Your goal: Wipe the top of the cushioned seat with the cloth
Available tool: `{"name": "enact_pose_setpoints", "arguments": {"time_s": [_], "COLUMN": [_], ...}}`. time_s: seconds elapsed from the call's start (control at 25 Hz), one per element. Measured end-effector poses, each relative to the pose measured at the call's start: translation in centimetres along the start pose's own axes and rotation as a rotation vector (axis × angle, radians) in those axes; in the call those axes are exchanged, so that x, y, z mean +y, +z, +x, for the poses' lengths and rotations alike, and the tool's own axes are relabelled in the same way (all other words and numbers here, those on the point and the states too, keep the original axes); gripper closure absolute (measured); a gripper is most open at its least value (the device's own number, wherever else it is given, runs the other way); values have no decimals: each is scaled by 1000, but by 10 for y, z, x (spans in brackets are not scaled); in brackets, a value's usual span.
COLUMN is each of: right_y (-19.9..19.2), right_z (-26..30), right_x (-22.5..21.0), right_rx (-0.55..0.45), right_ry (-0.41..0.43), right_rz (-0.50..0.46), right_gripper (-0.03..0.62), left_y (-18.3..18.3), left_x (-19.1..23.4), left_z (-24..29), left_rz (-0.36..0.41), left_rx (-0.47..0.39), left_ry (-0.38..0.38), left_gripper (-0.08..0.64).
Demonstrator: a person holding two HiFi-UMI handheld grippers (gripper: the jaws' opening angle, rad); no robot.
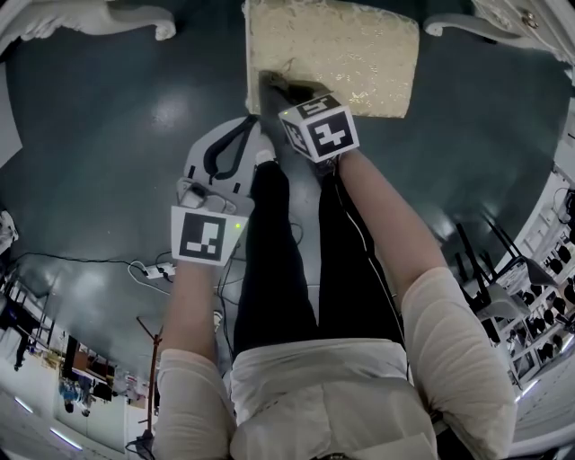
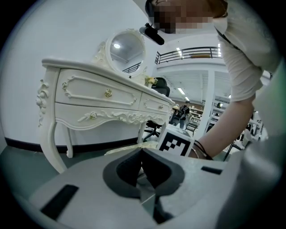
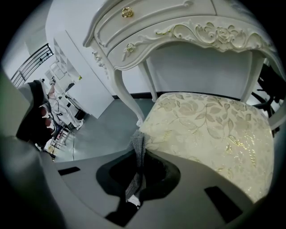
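Observation:
The cushioned seat [image 1: 341,49] has cream floral fabric and stands on the dark floor in front of me. My right gripper [image 1: 280,88] is at its near left corner, shut on a grey cloth [image 1: 289,86]. In the right gripper view the cloth [image 3: 137,154] hangs pinched between the jaws of the right gripper [image 3: 136,172], its top edge against the corner of the seat [image 3: 210,129]. My left gripper [image 1: 244,126] hovers left of the seat over the floor. In the left gripper view this gripper [image 2: 143,167] is shut with nothing in it.
A white carved dressing table [image 3: 178,31] stands over and behind the seat, its legs [image 1: 108,20] at both sides. The person's legs [image 1: 296,252] are below the grippers. Cables [image 1: 153,269] lie on the floor at left. Dark chairs [image 1: 490,269] stand at right.

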State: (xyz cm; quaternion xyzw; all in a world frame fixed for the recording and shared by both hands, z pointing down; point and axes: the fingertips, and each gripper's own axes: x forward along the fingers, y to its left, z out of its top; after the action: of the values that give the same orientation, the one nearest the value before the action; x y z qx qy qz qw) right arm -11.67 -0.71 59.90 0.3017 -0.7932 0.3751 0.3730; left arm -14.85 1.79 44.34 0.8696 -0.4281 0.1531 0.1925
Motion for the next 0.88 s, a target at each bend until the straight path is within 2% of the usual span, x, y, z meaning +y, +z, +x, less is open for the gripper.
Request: {"name": "enact_pose_setpoints", "arguments": {"time_s": [0.6, 0.88], "right_y": [-31, -45], "right_z": [-47, -69], "right_x": [-75, -110], "right_rx": [-21, -40], "right_ry": [-52, -56], "right_rz": [43, 63], "right_gripper": [563, 563], "left_y": [9, 15], "left_x": [-54, -82], "left_z": [49, 71], "left_rz": [54, 62], "left_rx": [17, 22], "left_ry": [-65, -69], "left_gripper": [558, 558]}}
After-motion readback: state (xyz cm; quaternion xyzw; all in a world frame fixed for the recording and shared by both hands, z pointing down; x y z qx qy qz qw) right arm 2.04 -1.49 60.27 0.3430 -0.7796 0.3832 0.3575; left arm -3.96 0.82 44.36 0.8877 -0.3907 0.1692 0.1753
